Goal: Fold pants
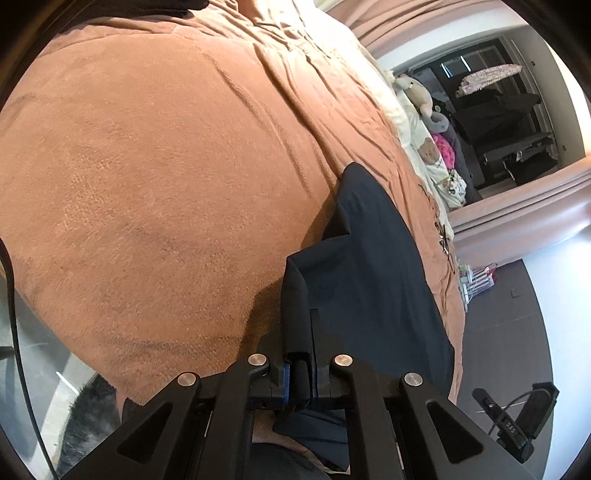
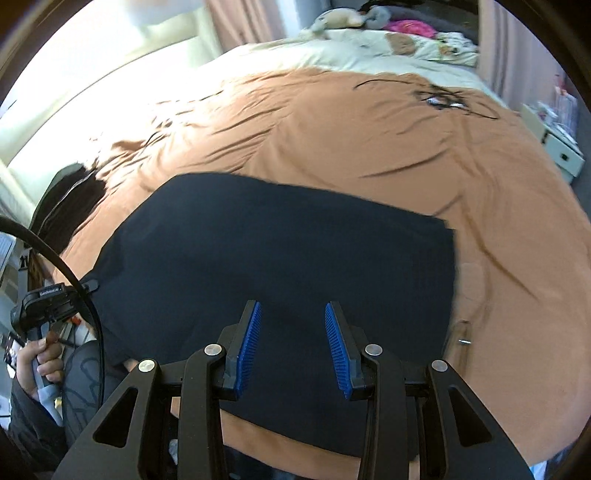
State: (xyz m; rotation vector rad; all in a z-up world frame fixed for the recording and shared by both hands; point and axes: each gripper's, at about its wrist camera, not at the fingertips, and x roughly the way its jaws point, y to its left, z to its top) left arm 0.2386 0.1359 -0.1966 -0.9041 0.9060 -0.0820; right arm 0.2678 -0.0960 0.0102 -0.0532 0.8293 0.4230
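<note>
Dark navy pants (image 2: 277, 251) lie spread on a bed under an orange-brown blanket (image 2: 332, 129). In the left wrist view, my left gripper (image 1: 301, 365) is shut on a lifted fold at the edge of the pants (image 1: 369, 277), and the cloth rises from the blanket into the jaws. My right gripper (image 2: 293, 308) hovers above the near part of the pants, open. Nothing is between its blue pads (image 2: 249, 343). At the left of the right wrist view, a person's hand (image 2: 40, 363) holds the left gripper's handle (image 2: 48, 299) by the pants' left edge.
Cream bedding with stuffed toys (image 2: 343, 16) and a pink item (image 2: 410, 26) lies at the head of the bed. White boxes (image 2: 561, 151) stand on the floor to the right. A black cable (image 2: 74, 280) loops near the left handle. Pink curtains (image 1: 517, 206) hang beyond the bed.
</note>
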